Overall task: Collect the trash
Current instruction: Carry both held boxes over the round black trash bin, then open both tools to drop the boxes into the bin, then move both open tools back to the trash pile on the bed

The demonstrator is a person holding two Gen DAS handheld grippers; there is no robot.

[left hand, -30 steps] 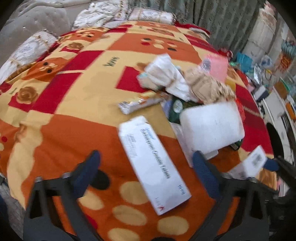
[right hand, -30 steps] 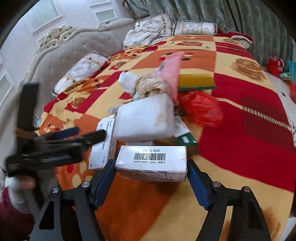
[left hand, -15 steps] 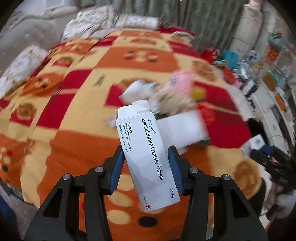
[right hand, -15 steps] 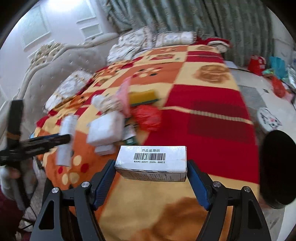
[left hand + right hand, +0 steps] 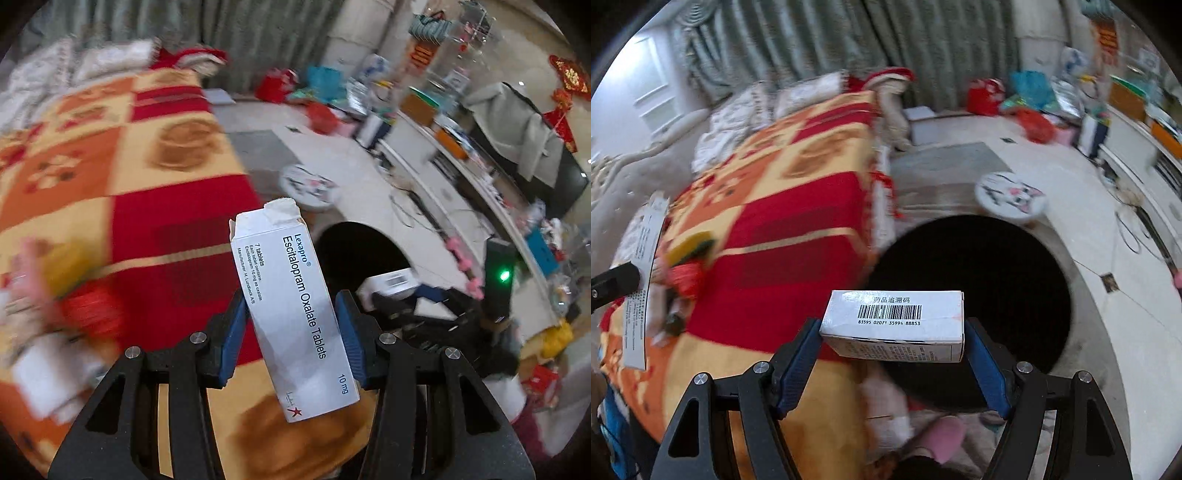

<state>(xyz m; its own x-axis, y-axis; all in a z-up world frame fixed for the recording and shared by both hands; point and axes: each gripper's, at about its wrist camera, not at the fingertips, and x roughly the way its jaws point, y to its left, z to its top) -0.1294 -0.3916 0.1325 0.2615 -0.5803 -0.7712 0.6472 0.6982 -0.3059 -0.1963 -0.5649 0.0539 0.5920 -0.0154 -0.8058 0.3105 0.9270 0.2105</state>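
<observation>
My left gripper (image 5: 291, 332) is shut on a tall white tablet box (image 5: 291, 314), held upright above the bed's edge. My right gripper (image 5: 894, 339) is shut on a white barcode box (image 5: 894, 321), held crosswise over the near rim of a black round bin (image 5: 990, 295) on the floor beside the bed. In the left wrist view the bin (image 5: 354, 254) shows behind the tablet box, and the right gripper with its barcode box (image 5: 391, 282) hangs to the right. More trash (image 5: 55, 310), blurred, lies on the blanket at the left.
The bed carries a red, orange and yellow blanket (image 5: 783, 221). A round white stool (image 5: 1010, 197) stands beyond the bin. Pink slippers (image 5: 942, 435) lie near the bin's front. Bags and clutter (image 5: 1027, 99) line the far floor, with a long cabinet (image 5: 461, 177) at the right.
My left gripper closed on the tablet box, lifted it off the blanket and swung right toward the bin. My right gripper carried the barcode box from the trash pile to the bin.
</observation>
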